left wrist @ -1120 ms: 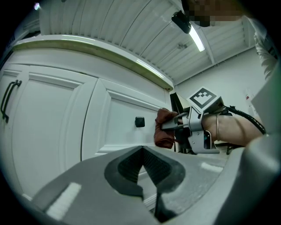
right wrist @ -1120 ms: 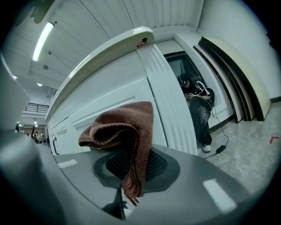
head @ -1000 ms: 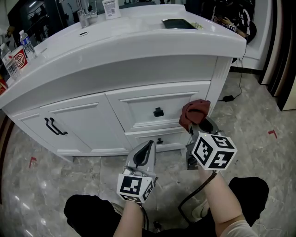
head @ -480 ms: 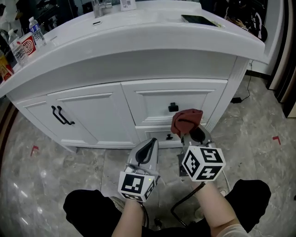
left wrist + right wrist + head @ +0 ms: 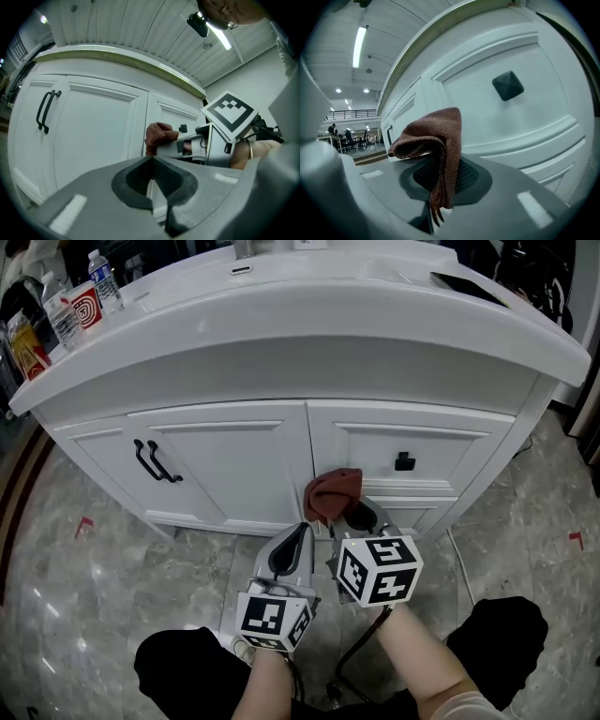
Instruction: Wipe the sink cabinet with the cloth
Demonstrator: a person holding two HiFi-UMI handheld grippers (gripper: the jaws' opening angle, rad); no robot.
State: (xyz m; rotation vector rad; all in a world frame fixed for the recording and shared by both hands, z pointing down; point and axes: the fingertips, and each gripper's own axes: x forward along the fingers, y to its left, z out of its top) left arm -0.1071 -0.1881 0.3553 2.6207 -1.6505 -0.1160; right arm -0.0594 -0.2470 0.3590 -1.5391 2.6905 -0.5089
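When viewed from the head camera: white sink cabinet (image 5: pixel 234 465) across the upper frame, curved counter (image 5: pixel 309 329) on top, grey marble-look floor (image 5: pixel 103 568) below. Left part of the front: door (image 5: pixel 220 488) with two black bar handles (image 5: pixel 155 461) side by side. Right part: drawer (image 5: pixel 450 448) with one black knob (image 5: pixel 404 461).

Right gripper (image 5: pixel 349 514) up at the cabinet front, fingers (image 5: pixel 497 187) clamped on a reddish-brown cloth (image 5: pixel 330 493). Cloth bunched above the fingertips, one fold hanging down between the pads. Sits at the strip between door and drawer, low and left of the knob. Looks pressed to the front, actual contact not fully clear. From the right gripper view: knob up and right of the cloth, handles far off to the left.

Left gripper (image 5: pixel 298 538) just beside the right one, a bit lower, short of the cabinet. Fingers (image 5: pixel 140 185) together, nothing between them. Pointing at the door panel, with right gripper and cloth ahead to its right.

Far left on the counter: water bottle (image 5: pixel 103 279), second bottle (image 5: pixel 62 322), red-and-white carton (image 5: pixel 84 304) between them.
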